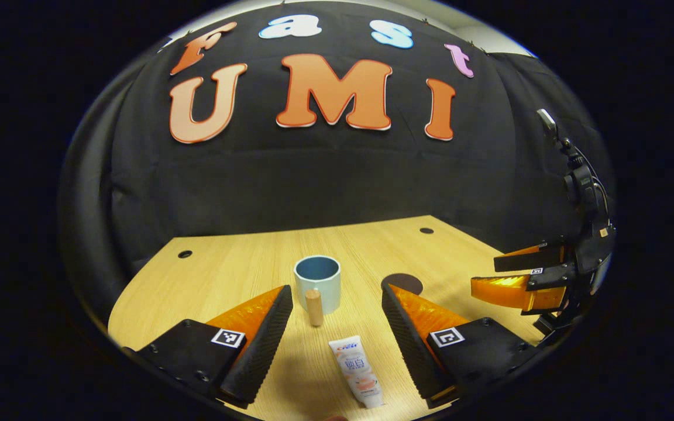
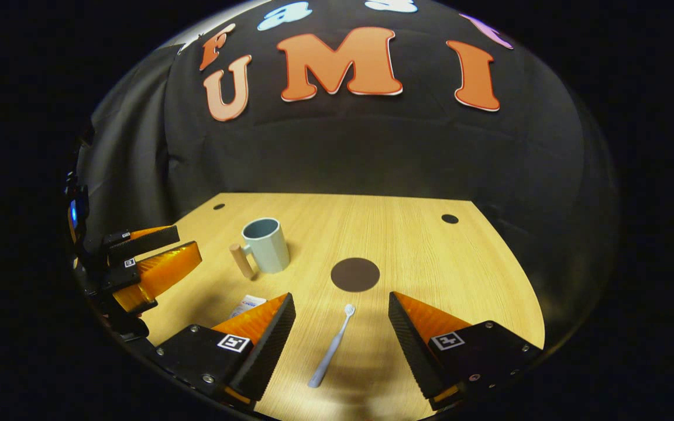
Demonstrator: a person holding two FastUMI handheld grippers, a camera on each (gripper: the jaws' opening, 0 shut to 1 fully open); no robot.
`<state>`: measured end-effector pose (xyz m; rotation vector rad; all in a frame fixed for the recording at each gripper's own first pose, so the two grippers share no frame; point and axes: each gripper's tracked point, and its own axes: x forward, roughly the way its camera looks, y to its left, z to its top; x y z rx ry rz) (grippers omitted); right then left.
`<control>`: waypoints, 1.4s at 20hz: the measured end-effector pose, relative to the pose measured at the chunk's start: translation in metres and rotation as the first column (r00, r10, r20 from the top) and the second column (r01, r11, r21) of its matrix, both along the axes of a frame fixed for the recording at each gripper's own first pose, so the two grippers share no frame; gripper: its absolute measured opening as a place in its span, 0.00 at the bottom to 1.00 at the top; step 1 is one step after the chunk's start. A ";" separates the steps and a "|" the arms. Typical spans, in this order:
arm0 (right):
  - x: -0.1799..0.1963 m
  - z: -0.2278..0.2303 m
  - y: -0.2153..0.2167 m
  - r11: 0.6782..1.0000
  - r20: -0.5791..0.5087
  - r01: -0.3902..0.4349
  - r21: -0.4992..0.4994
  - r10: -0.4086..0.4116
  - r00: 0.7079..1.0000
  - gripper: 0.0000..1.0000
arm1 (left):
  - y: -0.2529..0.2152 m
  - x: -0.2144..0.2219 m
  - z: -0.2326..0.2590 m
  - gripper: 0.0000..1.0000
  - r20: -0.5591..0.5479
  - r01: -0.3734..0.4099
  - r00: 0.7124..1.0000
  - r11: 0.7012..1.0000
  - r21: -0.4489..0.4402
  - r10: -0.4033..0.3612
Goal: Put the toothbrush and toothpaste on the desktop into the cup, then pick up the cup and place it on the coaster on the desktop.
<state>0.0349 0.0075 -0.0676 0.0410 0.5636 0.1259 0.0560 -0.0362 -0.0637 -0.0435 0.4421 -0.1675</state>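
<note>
Left gripper (image 1: 337, 310): held low over the wooden surface (image 1: 243, 275), angled forward and down. Jaws spread wide, released, holding nothing and clear of every item. The toothpaste (image 1: 356, 371) lies flat between the two fingers, nearer the right one; its long axis runs roughly 11 to 5 o'clock in the left gripper view, broad crimped end toward 11, the other end near the lower edge of that view. Ahead at 12 o'clock stands the cup (image 1: 317, 282), upright, mouth open upward, its wooden handle (image 1: 314, 307) turned toward the camera. The dark round coaster (image 1: 402, 282) sits at about 1 o'clock, partly behind the right finger.

Right gripper (image 2: 341, 321): likewise low and tilted forward over the surface. Jaws wide apart, released, touching nothing. The toothbrush (image 2: 331, 347) lies flat between the fingers, long axis about 1 to 7 o'clock in the right gripper view, bristle head at the far end pointing toward the coaster, which lies just beyond it. The cup stands at 11 o'clock, well apart from the coaster.
</note>
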 end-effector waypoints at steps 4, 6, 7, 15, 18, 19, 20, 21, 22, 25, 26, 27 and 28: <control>-0.002 -0.025 0.011 0.996 -0.179 -0.013 0.093 0.030 0.983 0.93 | -0.005 -0.001 -0.012 0.99 -0.133 0.036 0.991 0.999 0.012 -0.034; -0.013 -0.044 0.018 0.990 -0.304 -0.020 0.138 0.061 0.951 0.90 | -0.016 -0.005 -0.032 0.99 -0.247 0.065 0.966 0.998 -0.026 -0.070; -0.012 -0.051 0.020 0.988 -0.335 -0.020 0.152 0.071 0.939 0.89 | -0.022 -0.008 -0.042 0.99 -0.312 0.068 0.947 0.996 -0.055 -0.082; -0.015 -0.093 0.015 0.996 -0.486 -0.002 0.088 0.045 0.873 0.80 | -0.022 -0.025 -0.061 0.99 -0.564 0.024 0.823 0.997 -0.076 -0.062; -0.017 -0.106 0.014 0.998 -0.534 0.004 0.063 0.030 0.845 0.78 | -0.023 -0.034 -0.069 0.99 -0.636 0.021 0.769 0.997 -0.075 -0.064; -0.019 -0.109 0.015 0.998 -0.550 0.001 0.058 0.031 0.834 0.77 | -0.024 -0.035 -0.072 0.99 -0.652 0.025 0.755 0.997 -0.073 -0.066; -0.020 -0.111 0.017 0.998 -0.568 0.001 0.055 0.031 0.823 0.76 | -0.023 -0.034 -0.075 0.99 -0.664 0.021 0.746 0.998 -0.065 -0.059; -0.023 -0.113 0.018 0.998 -0.583 -0.004 0.055 0.036 0.811 0.76 | -0.021 -0.033 -0.076 0.99 -0.673 0.019 0.737 0.998 -0.057 -0.053; -0.022 -0.115 0.020 0.998 -0.596 -0.004 0.061 0.040 0.802 0.75 | -0.019 -0.032 -0.079 0.99 -0.681 0.020 0.731 0.999 -0.046 -0.046; -0.023 -0.121 0.022 0.999 -0.623 0.007 0.050 0.026 0.782 0.69 | -0.017 -0.035 -0.089 0.99 -0.727 0.009 0.686 1.000 -0.026 -0.025; -0.022 -0.123 0.023 0.999 -0.631 0.006 0.045 0.024 0.776 0.61 | -0.016 -0.039 -0.094 0.99 -0.748 0.000 0.664 1.000 -0.019 -0.014; -0.023 -0.126 0.026 0.999 -0.639 0.002 0.042 0.025 0.769 0.66 | -0.016 -0.043 -0.095 0.98 -0.764 -0.006 0.645 1.000 -0.021 -0.012; -0.024 -0.127 0.027 0.999 -0.645 -0.003 0.040 0.028 0.763 0.66 | -0.017 -0.045 -0.100 0.96 -0.773 -0.010 0.634 1.000 -0.020 -0.009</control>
